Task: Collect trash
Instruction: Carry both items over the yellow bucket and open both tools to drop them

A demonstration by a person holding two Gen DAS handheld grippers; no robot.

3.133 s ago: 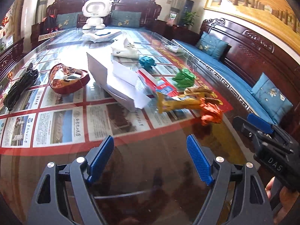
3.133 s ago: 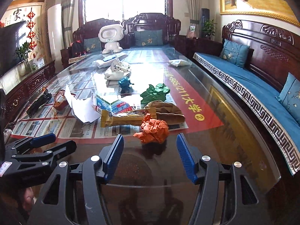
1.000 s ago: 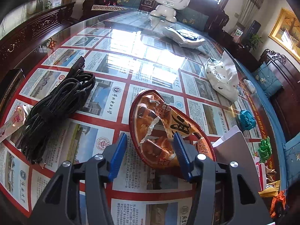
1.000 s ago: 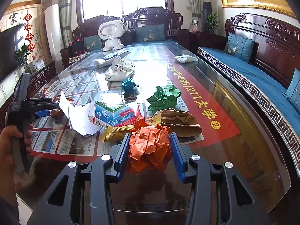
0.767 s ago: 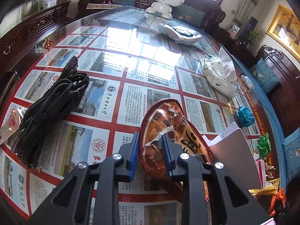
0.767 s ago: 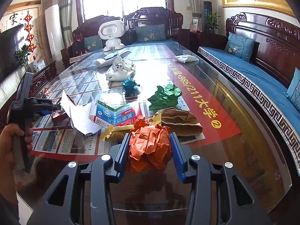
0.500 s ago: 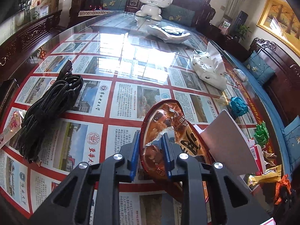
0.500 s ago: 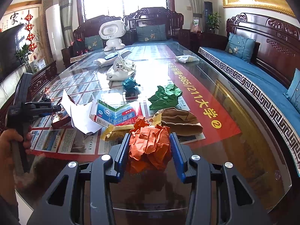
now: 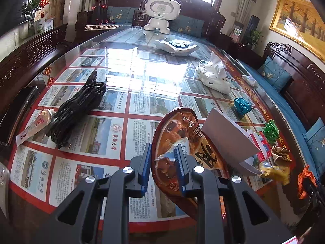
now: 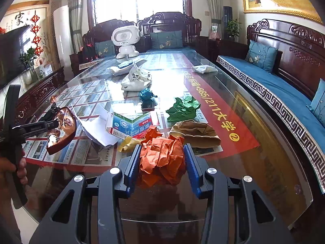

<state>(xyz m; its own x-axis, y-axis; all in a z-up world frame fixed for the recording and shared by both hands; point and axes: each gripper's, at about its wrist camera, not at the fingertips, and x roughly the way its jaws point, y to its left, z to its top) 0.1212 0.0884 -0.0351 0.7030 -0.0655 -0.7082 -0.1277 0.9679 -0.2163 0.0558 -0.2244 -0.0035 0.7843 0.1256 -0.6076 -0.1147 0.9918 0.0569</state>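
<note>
Left wrist view: black cable bundle [image 9: 75, 109] lies at the left on the glass counter [image 9: 142, 77].
Left gripper [image 9: 163, 168]: blue fingers [image 9: 146, 166] clenched on the near rim of a torn brown noodle-bowl lid [image 9: 178, 142], having just closed on it.
Lid position: held tilted, clear of the counter, as the right wrist view [image 10: 62, 130] shows.
White card [image 9: 227, 140]: just right of the lid.
Right wrist view: a hand [image 10: 12, 168] grips the left tool's handle at the far left.
White paper [image 10: 97, 130] and blue-and-red carton [image 10: 132, 128]: mid-counter.
Right gripper [image 10: 162, 162]: fingers [image 10: 191, 168] clamped on a crumpled orange paper [image 10: 162, 158].
Orange paper position: at the counter's near end, whether raised I cannot tell.
Green paper [image 10: 182, 109] and tan bag [image 10: 195, 134]: beyond, to the right.
</note>
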